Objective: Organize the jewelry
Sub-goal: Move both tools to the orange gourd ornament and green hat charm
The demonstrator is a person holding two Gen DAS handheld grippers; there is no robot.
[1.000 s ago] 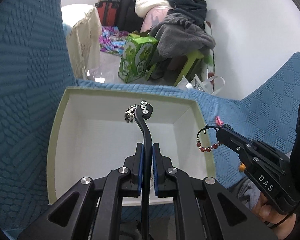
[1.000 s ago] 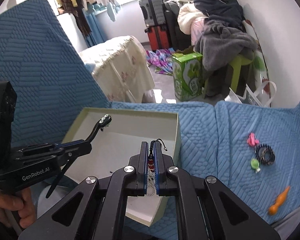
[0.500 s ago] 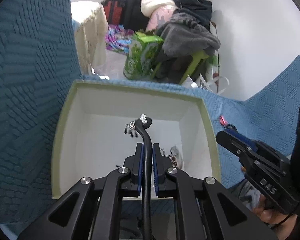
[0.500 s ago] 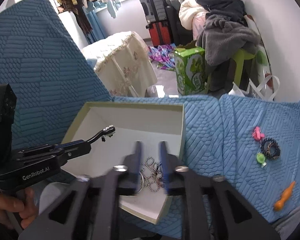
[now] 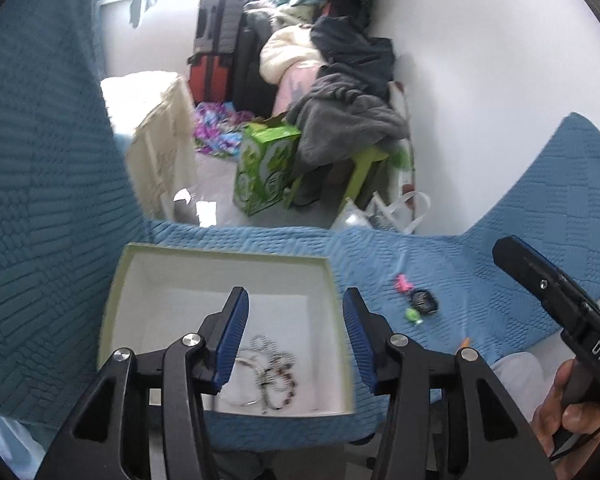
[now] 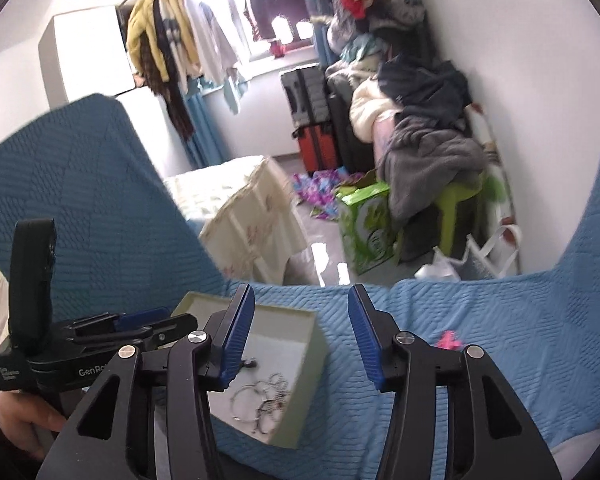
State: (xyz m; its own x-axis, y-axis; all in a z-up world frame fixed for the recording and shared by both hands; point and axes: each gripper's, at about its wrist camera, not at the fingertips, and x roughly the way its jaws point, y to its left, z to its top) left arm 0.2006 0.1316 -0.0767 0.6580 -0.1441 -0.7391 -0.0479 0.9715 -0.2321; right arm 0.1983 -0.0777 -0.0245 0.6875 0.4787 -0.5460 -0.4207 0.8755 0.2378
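Note:
A pale green box [image 5: 118, 280] with a white inside sits on the blue quilted cover. A tangle of chains, rings and a red bead bracelet [image 5: 274, 372] lies on its floor. My left gripper [image 5: 294, 304] hangs above the box, its jaws opening with nothing between them. My right gripper [image 6: 302, 300] also hovers over the box [image 6: 314, 326] and the jewelry pile [image 6: 262, 396], jaws opening and empty. To the right on the cover lie a pink clip [image 5: 402, 282], a black beaded ring [image 5: 423, 302], a green piece [image 5: 412, 314] and an orange piece [image 5: 465, 342].
The blue cover rises as a backrest on the left [image 5: 40, 200]. Beyond its far edge the floor holds a green carton [image 5: 264, 172], a white-draped table [image 5: 164, 152], suitcases [image 5: 216, 52], a heap of clothes [image 5: 348, 120] and a plastic bag [image 5: 380, 212].
The left gripper let go of the black jewelled pin and the right let go of the bead bracelet. Both pieces are down in the box. Both grippers rose and opened wide.

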